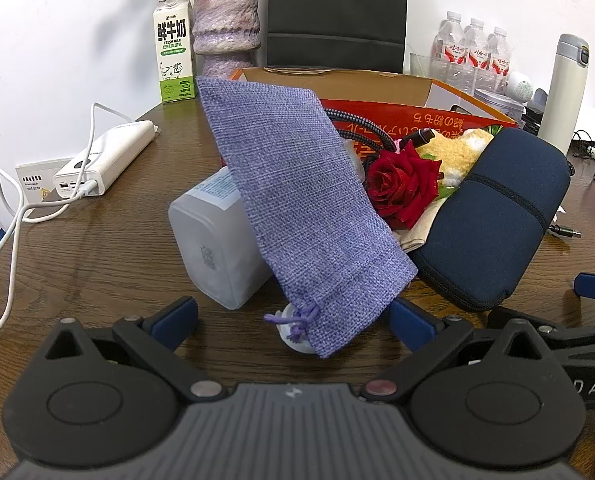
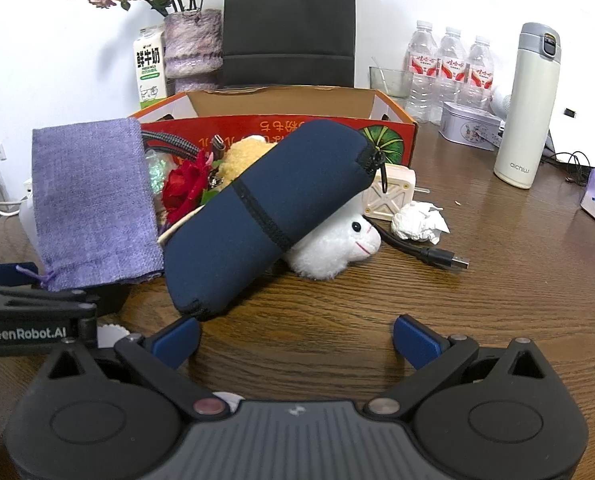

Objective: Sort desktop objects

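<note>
A pile of objects lies in front of an orange cardboard box (image 1: 377, 84) (image 2: 281, 100). A purple cloth pouch (image 1: 301, 208) (image 2: 93, 200) leans on a translucent white container (image 1: 213, 248). A navy zip case (image 1: 493, 220) (image 2: 265, 212) leans over a white plush toy (image 2: 333, 244). A red rose (image 1: 401, 184) (image 2: 185, 188), a yellow plush (image 1: 457, 152) and a braided cable (image 1: 361, 124) lie between them. My left gripper (image 1: 293, 318) is open, its jaws either side of the pouch's drawstring end. My right gripper (image 2: 297, 340) is open and empty, just short of the navy case.
A white power bank (image 1: 105, 156) with cables lies at the left. A milk carton (image 1: 175, 48), vase (image 1: 227, 24), black bag (image 2: 289, 24), water bottles (image 2: 449, 64), white flask (image 2: 529, 108), tin (image 2: 469, 124), crumpled paper (image 2: 417, 222), white charger (image 2: 389, 194) and USB cable (image 2: 441, 256) stand around.
</note>
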`<state>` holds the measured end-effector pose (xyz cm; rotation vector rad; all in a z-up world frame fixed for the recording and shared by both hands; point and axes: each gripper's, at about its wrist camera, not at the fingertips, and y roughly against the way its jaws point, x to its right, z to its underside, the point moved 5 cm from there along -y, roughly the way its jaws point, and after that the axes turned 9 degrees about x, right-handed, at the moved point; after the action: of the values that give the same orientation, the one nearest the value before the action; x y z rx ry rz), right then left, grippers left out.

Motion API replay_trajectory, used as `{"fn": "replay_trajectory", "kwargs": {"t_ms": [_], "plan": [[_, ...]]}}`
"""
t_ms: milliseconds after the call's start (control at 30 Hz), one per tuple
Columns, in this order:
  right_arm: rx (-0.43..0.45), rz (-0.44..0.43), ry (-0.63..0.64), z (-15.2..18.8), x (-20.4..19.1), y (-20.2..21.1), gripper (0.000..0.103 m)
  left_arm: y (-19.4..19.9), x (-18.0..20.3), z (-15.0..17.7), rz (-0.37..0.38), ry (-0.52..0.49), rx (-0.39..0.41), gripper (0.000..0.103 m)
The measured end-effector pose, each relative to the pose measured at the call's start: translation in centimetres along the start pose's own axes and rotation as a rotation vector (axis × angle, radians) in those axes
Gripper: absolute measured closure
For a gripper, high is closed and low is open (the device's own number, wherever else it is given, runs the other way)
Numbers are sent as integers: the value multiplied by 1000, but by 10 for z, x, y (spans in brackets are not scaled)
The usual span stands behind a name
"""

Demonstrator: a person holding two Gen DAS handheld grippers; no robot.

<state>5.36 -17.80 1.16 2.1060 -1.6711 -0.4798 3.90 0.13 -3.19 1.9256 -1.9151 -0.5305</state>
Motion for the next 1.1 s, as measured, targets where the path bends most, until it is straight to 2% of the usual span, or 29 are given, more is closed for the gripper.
{"fn": "replay_trajectory", "kwargs": {"t_ms": [200,367,500,600,700,767,833,900,967,1000,1067,1100], "plan": [[0,16,-9,0,1,1,0,-5,0,-4,-19,11,0,0],[-14,-66,29,5,12,15,0,9,-6,0,26,-15,15,0],[22,-157,-4,15,19,46,5,51,-18,5,105,-71,149,0],[37,-258,-34,22,7,64,7,70,-21,12,103,-118,192,0],[58,-262,40,22,-12,71,17,77,-18,16,146,-105,179,11],[38,-209,96,23,-17,69,33,76,-9,18,201,-90,146,17],[24,-181,90,25,-9,69,44,76,6,21,278,-103,127,20],[27,-158,76,28,4,73,44,77,27,23,361,-167,140,20],[24,-133,61,28,16,75,44,72,47,23,376,-238,152,20],[23,-124,50,28,20,76,44,68,53,23,369,-248,132,23],[20,-119,47,28,24,73,45,59,58,22,373,-228,79,41],[19,-119,57,28,23,72,44,55,58,22,364,-214,58,55]]}}
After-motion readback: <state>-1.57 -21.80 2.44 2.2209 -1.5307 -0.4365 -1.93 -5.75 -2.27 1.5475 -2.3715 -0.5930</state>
